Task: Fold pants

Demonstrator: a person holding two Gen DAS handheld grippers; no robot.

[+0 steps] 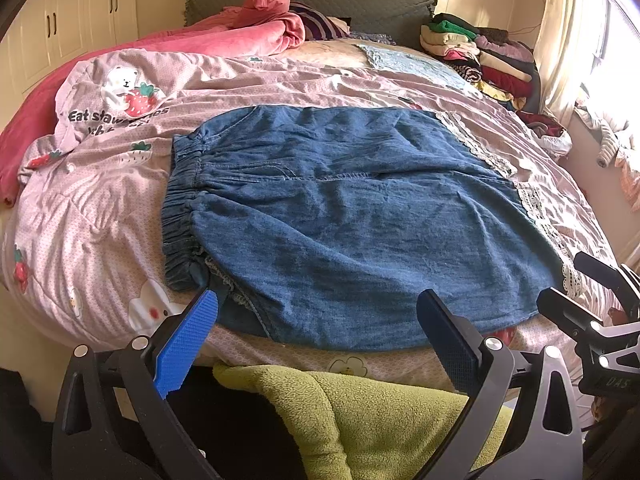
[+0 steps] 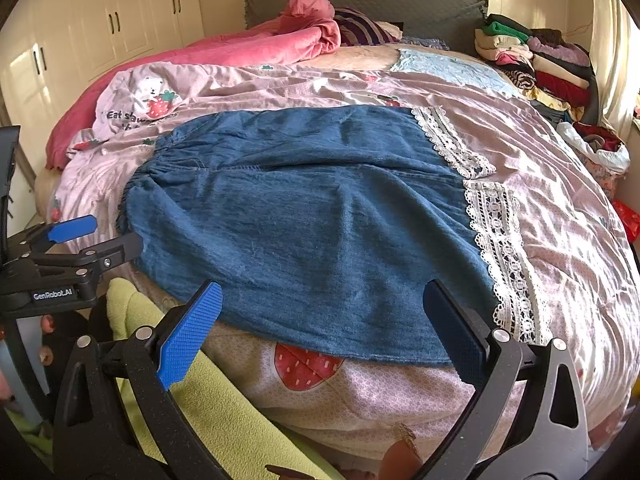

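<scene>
Blue denim pants [image 1: 340,208] [image 2: 312,216] lie spread flat on the bed. The elastic waistband [image 1: 180,208] is at the left and the white lace hems [image 2: 500,248] are at the right. My left gripper [image 1: 318,304] [image 2: 104,236] is open at the near edge of the pants, close to the waistband corner, with nothing between its fingers. My right gripper [image 2: 323,292] [image 1: 568,280] is also open, over the near edge towards the lace hem, and holds nothing.
A pink strawberry-print duvet [image 1: 100,184] covers the bed. A pink blanket [image 1: 240,36] is bunched at the head. Stacked clothes [image 1: 480,52] fill the far right corner. A green fleece garment [image 1: 360,412] lies just below the grippers. White wardrobes [image 1: 80,12] stand at the left.
</scene>
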